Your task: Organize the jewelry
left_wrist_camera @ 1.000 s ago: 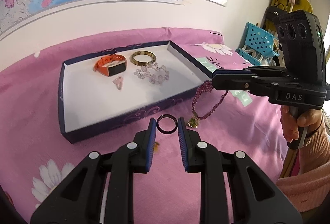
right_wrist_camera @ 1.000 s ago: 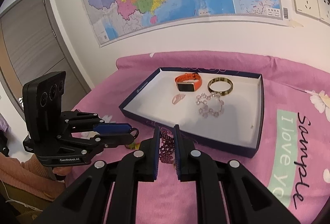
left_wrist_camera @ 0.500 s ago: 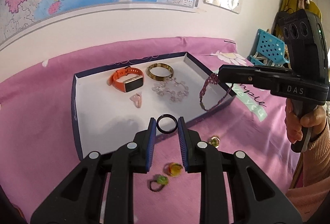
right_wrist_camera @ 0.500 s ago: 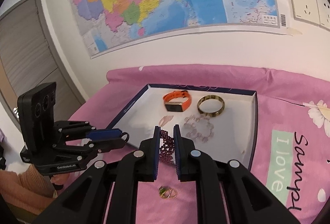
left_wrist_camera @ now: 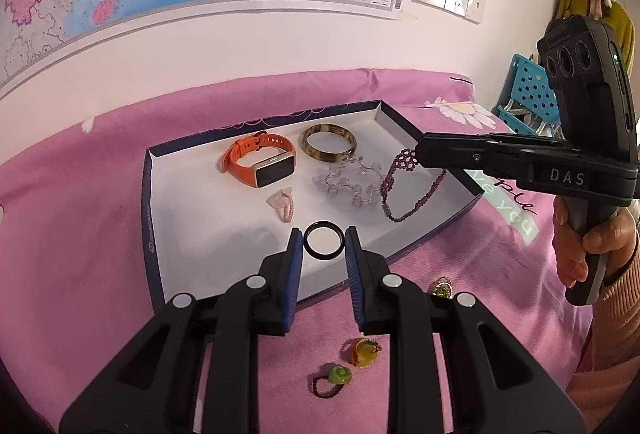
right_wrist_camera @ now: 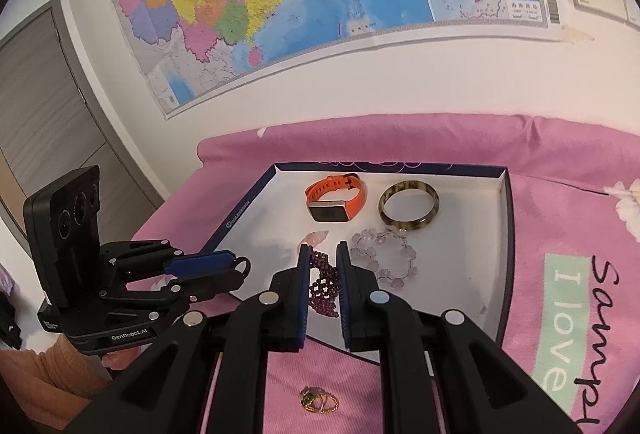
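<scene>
My left gripper (left_wrist_camera: pixel 323 240) is shut on a black ring (left_wrist_camera: pixel 323 257), held over the near edge of the dark-blue tray (left_wrist_camera: pixel 147 202). My right gripper (right_wrist_camera: pixel 322 258) is shut on a dark-red beaded bracelet (right_wrist_camera: pixel 322 286), which dangles above the tray's right part (left_wrist_camera: pixel 400 190). In the white-lined tray (right_wrist_camera: pixel 505 234) lie an orange watch (left_wrist_camera: pixel 259 162), a brown bangle (left_wrist_camera: pixel 329 142), a clear bead bracelet (left_wrist_camera: pixel 348 184) and a small pink piece (left_wrist_camera: pixel 283 203).
On the pink sheet in front of the tray lie a yellow ring (left_wrist_camera: pixel 363 351), a green ring (left_wrist_camera: pixel 334 378) and a gold ring with a green stone (right_wrist_camera: pixel 318 402). A wall with a map stands behind. A blue basket (left_wrist_camera: pixel 528 94) is at the right.
Both grippers have moved from the sheet in front of the tray to above it. The beaded bracelet now hangs over the tray's inside, and the ring is over the near edge.
</scene>
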Tool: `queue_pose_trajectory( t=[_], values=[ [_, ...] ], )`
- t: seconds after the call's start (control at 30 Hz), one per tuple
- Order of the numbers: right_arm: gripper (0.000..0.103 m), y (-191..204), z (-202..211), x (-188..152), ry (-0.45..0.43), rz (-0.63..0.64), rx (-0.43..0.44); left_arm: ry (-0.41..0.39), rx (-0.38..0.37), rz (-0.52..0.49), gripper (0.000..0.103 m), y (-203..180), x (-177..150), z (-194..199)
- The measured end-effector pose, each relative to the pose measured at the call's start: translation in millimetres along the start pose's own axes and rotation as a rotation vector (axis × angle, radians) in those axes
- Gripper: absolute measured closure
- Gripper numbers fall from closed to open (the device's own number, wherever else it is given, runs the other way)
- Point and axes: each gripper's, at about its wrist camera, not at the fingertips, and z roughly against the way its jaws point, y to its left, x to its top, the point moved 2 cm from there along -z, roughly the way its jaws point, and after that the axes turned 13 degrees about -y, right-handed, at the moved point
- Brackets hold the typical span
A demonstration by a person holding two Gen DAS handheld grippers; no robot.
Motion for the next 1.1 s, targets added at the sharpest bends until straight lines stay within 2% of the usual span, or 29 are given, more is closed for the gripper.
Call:
queue_pose_trajectory(
  t=[0.77,1.1],
  values=[
    [0.092,-17,-27,-11,0.045,-0.116,0.037,0.051,0.022,0.004,0.081,4,-3,-23],
    [0.092,-25,-33,-15,0.059,-0.141,0.020,0.076,0.040,0.004,0.081,6,-5,-36]
  ],
)
